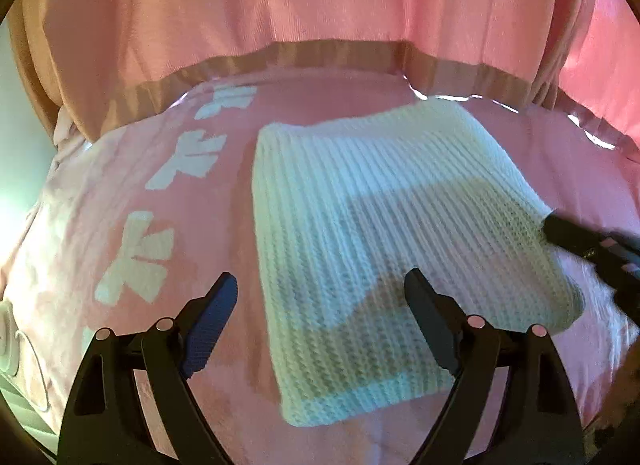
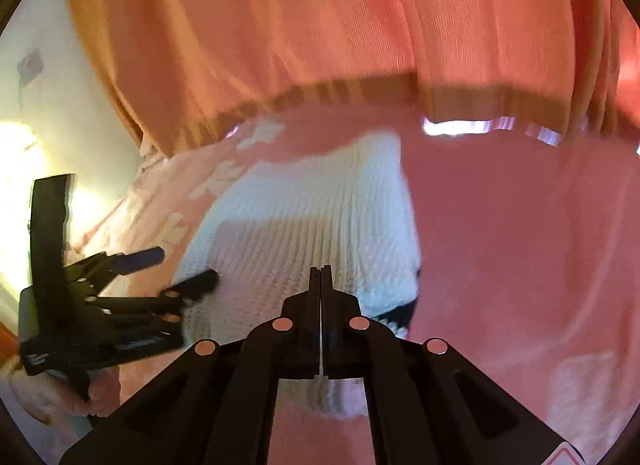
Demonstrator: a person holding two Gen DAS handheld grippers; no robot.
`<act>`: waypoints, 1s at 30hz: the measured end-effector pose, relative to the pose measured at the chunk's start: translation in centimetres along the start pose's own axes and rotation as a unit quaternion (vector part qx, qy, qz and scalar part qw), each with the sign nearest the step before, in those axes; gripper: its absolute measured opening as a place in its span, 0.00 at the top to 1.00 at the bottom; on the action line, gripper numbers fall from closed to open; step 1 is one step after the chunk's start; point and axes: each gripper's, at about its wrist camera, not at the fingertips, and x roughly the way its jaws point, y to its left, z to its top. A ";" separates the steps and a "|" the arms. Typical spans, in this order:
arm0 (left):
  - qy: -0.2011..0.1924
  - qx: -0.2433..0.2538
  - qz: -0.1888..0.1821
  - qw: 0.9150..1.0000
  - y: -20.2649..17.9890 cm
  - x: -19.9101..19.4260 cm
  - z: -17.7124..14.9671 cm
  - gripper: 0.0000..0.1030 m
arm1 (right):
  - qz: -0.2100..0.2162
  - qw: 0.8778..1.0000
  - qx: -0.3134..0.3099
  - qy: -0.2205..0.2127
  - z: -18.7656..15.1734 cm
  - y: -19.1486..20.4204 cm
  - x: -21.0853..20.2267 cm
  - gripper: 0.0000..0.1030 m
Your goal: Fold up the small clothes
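A white ribbed knit garment [image 1: 384,233] lies folded into a rough rectangle on a pink cloth-covered surface [image 1: 132,177]; it also shows in the right wrist view [image 2: 312,217]. My left gripper [image 1: 320,285] is open, its fingers spread above the garment's near left edge, holding nothing. It appears at the left of the right wrist view [image 2: 188,267]. My right gripper [image 2: 321,271] is shut and empty, its tips over the garment's near right part. Its dark tip [image 1: 560,229] shows at the garment's right edge in the left wrist view.
The pink cloth carries white flower-like prints [image 1: 140,261] left of the garment. A pink curtain with a tan hem [image 1: 320,5] hangs behind the surface. A pale wall [image 2: 40,97] and bright light are at the left. Bare pink cloth [image 2: 520,245] lies to the right.
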 end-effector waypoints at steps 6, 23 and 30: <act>0.003 -0.011 0.013 1.000 -1.3 0.3 -0.4 0.19 | -0.041 0.996 0.019 0.081 -1.9 -1.4 4.6 1.00; -0.007 -0.030 0.027 0.999 -1.6 -1.2 -2.2 0.19 | -0.062 0.998 0.008 0.026 -3.8 -1.6 -0.2 0.99; -0.044 -0.015 0.046 0.998 -2.3 -3.3 -3.0 0.15 | -0.108 0.994 0.002 0.003 -4.3 -2.7 -1.6 0.78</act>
